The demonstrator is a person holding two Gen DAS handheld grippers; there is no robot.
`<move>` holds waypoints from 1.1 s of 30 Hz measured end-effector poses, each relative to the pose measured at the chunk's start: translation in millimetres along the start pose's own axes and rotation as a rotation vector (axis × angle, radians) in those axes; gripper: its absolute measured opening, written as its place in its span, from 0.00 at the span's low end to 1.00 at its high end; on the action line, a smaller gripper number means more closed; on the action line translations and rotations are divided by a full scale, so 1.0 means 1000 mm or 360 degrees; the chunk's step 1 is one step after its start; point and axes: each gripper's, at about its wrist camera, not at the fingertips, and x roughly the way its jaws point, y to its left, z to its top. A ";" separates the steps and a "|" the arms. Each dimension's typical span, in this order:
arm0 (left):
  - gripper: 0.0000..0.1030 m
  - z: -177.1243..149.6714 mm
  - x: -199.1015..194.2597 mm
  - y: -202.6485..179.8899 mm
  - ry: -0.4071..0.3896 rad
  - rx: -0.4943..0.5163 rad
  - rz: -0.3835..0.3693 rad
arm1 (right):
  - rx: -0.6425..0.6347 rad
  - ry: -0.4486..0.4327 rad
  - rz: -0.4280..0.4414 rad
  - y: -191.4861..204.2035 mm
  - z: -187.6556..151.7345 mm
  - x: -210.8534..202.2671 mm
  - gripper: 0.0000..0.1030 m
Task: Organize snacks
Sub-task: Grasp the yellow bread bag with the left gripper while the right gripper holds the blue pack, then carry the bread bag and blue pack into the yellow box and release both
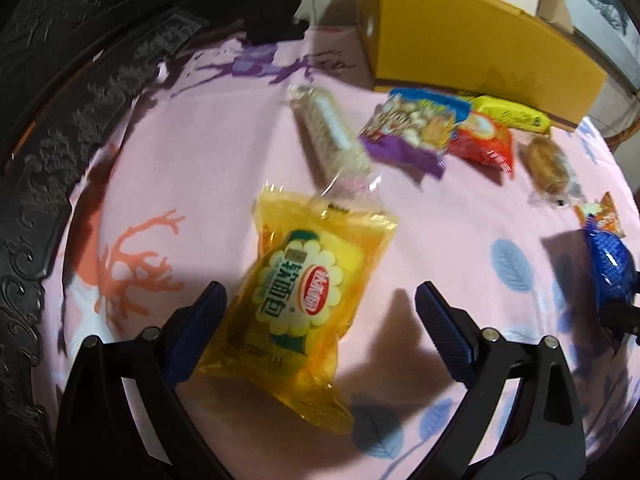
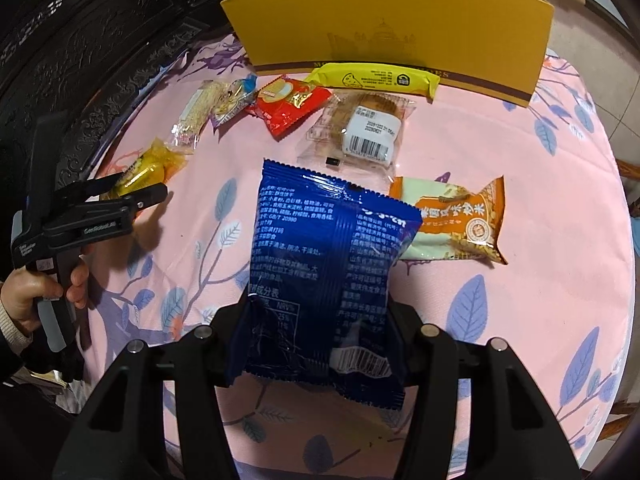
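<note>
Right gripper clamped on blue snack packet, held above pink tablecloth, packet pointing to 12 o'clock. Orange packet just beside it at 2 o'clock; clear-wrapped pastry at 12. Left gripper spread wide, fingers either side of yellow bread packet lying on the cloth, left pad touching or nearly, can't tell. Right view shows hand on its grip at 9 o'clock, gripper level, pointing right. Yellow box upright at 12.
</note>
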 end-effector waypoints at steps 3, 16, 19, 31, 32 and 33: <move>0.89 -0.003 0.006 0.006 0.0027 -0.0088 -0.0043 | -0.0054 0.0017 -0.0036 0.006 0.000 0.005 0.55; 0.38 -0.001 -0.014 -0.013 -0.0010 -0.0012 -0.0182 | -0.0079 0.0034 -0.0050 0.009 0.000 0.008 0.55; 0.38 -0.002 -0.022 -0.024 -0.0009 0.0014 -0.0210 | -0.0079 0.0031 -0.0051 0.009 -0.001 0.009 0.55; 0.38 0.014 -0.047 -0.066 -0.0012 0.0087 -0.0209 | -0.0046 -0.0027 -0.0028 0.007 0.001 -0.010 0.55; 0.38 0.017 -0.051 -0.067 -0.0030 0.0091 -0.0210 | -0.0045 -0.0044 -0.0027 0.007 0.002 -0.015 0.55; 0.38 0.020 -0.056 -0.068 -0.0049 0.0090 -0.0216 | -0.0044 -0.0064 -0.0027 0.007 0.004 -0.020 0.55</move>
